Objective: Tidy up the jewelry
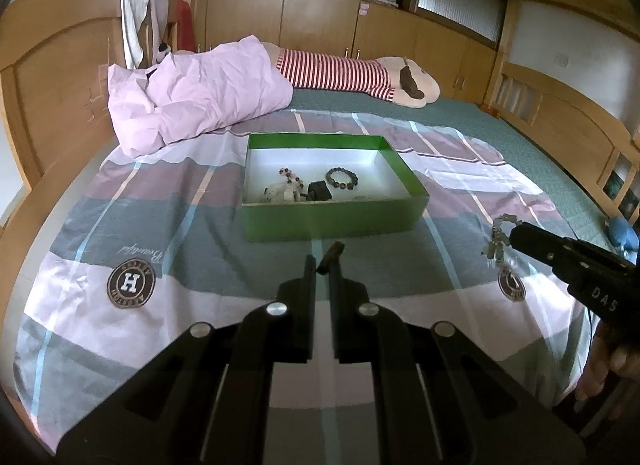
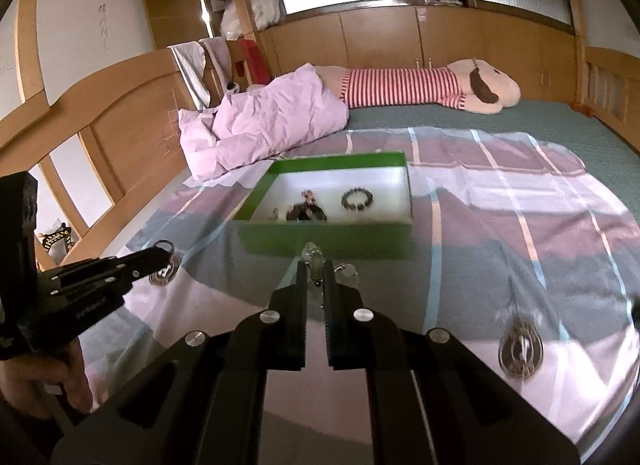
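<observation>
You are holding 2 grippers above the checked bedspread (image 1: pixel 192 201), both on the near side of the green box (image 1: pixel 334 217). Your left gripper (image 1: pixel 326 265) is pinching a small dark ring (image 1: pixel 330 256) between its fingertips, jaws nearly together; from the right wrist view the same ring (image 2: pixel 164 246) is sticking up from the tip of that gripper (image 2: pixel 158 255), off to the left of the box (image 2: pixel 326 239). Your right gripper (image 2: pixel 316 269) is clamping a clear beaded bracelet (image 2: pixel 314 261), jaws drawn close around it, with a few clear beads hanging out to the right of the fingers. From the left wrist view that bracelet (image 1: pixel 498 241) is dangling from the tip of the right gripper (image 1: pixel 514 235), well to the right of the box.

Inside the box, 1 dark beaded bracelet (image 1: pixel 341 178) is lying flat toward the middle, and a pinkish beaded strand (image 1: pixel 290 177) is sitting among a small jumble of pieces near the front-left corner. A crumpled pink quilt (image 1: pixel 192 93) and a striped plush toy (image 1: pixel 360 75) are lying beyond the box.
</observation>
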Demonstrator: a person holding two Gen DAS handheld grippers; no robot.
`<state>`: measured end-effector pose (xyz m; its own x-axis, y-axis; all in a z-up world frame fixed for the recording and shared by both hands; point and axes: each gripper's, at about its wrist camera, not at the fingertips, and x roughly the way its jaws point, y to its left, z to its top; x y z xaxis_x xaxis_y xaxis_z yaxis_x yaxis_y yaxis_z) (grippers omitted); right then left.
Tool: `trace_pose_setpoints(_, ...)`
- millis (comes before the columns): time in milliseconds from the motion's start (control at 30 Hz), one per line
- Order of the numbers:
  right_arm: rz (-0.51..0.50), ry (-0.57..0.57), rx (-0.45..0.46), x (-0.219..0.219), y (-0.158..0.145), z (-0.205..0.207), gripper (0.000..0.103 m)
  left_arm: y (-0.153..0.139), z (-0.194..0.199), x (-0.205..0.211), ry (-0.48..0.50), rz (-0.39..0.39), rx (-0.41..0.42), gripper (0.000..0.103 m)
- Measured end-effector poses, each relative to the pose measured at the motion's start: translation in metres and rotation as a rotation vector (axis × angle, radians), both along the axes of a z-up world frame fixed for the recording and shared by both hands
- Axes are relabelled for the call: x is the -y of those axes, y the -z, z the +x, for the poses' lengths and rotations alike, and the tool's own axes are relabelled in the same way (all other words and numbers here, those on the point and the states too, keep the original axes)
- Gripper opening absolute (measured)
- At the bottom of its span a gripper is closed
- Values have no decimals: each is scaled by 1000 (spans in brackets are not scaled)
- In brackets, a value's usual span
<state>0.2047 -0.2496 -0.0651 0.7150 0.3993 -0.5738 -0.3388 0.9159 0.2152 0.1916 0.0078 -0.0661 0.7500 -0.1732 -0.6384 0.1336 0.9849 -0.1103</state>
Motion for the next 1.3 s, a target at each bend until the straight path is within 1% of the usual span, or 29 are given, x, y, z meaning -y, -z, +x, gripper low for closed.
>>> trace_pose_setpoints(67, -2, -11, 19, -9, -6, 23, 7, -5, 21, 2, -5, 5, 2, 7)
trace_pose_setpoints(133, 6, -5, 22, -15, -8, 46, 7, -10, 51, 4, 5, -17, 1, 7)
trace_pose_setpoints(167, 22, 7, 11, -23, -5, 78, 7, -10, 63, 5, 2, -20, 1, 7)
trace_pose_setpoints(267, 42, 21, -10, -35, 5, 129, 7, -9, 116, 11, -4, -20, -1, 7)
trace_pose_setpoints(333, 45, 6, -55, -43, 17, 158, 8, -4, 151, 14, -3, -31, -9, 7)
trace_pose_setpoints(367, 38, 16, -62, -44, 22, 165, 9, 1, 170, 17, 0, -33, -16, 13)
trace_pose_setpoints(400, 22, 41, -57, -42, 26, 169, 14, 6, 182, 18, 5, -24, -24, 35)
trace_pose_setpoints(433, 7, 67, -49, -39, 28, 168, 33, 12, 193, 20, -3, -14, -29, 51)
trace_pose_setpoints(467, 6, 83, -44, -35, 28, 164, 60, 15, 195, 17, -22, -21, -19, 77)
trace_pose_setpoints(500, 17, 91, -26, -30, 24, 157, 66, 15, 194, 13, -37, -32, -7, 83)
trace_pose_setpoints(533, 23, 83, 0, -23, 16, 147, 66, 13, 189, 8, -48, -62, 10, 83)
trace_pose_setpoints(600, 22, 89, 35, -13, 1, 131, 66, 7, 181, 0, -53, -105, 0, 84)
trace_pose_setpoints(667, 69, 99, 55, 2, -16, 107, 66, -6, 165, -5, -63, -103, 5, 84)
trace_pose_setpoints(700, 91, 102, 52, 9, -22, 96, 68, -13, 153, -8, -84, -90, 18, 87)
trace_pose_setpoints(733, 111, 110, 47, 14, -30, 80, 70, -20, 138, -11, -107, -82, 28, 90)
trace_pose_setpoints(767, 117, 112, 47, 17, -33, 70, 77, -26, 116, -13, -110, -85, 37, 96)
trace_pose_setpoints(800, 111, 109, 50, 18, -35, 57, 83, -29, 102, -14, -98, -86, 42, 97)
trace_pose_setpoints(833, 91, 106, 55, 17, -36, 45, 86, -31, 88, -13, -80, -77, 48, 97)
trace_pose_setpoints(867, 44, 106, 63, 16, -33, 27, 88, -32, 68, -10, -71, -45, 54, 97)
trace_pose_setpoints(900, 17, 110, 65, 15, -30, 18, 88, -31, 51, -7, -70, -13, 62, 97)
trace_pose_setpoints(967, -32, 122, 43, 13, -19, -2, 89, -28, 20, -3, -69, 28, 76, 97)
trace_pose_setpoints(1033, -26, 130, -6, 13, -9, -17, 90, -24, -2, -2, -78, 34, 75, 98)
trace_pose_setpoints(1067, -26, 136, -23, 12, -4, -21, 92, -22, -12, -2, -86, 27, 73, 98)
trace_pose_setpoints(1100, -31, 135, -32, 9, -2, -22, 94, -20, -20, -3, -94, 18, 71, 98)
trace_pose_setpoints(1167, -39, 116, -46, 4, 3, -25, 94, -15, -31, -3, -106, 10, 65, 98)
trace_pose_setpoints(1300, -63, 110, -61, -3, 11, -20, 95, -11, -33, 4, -103, 31, 63, 98)
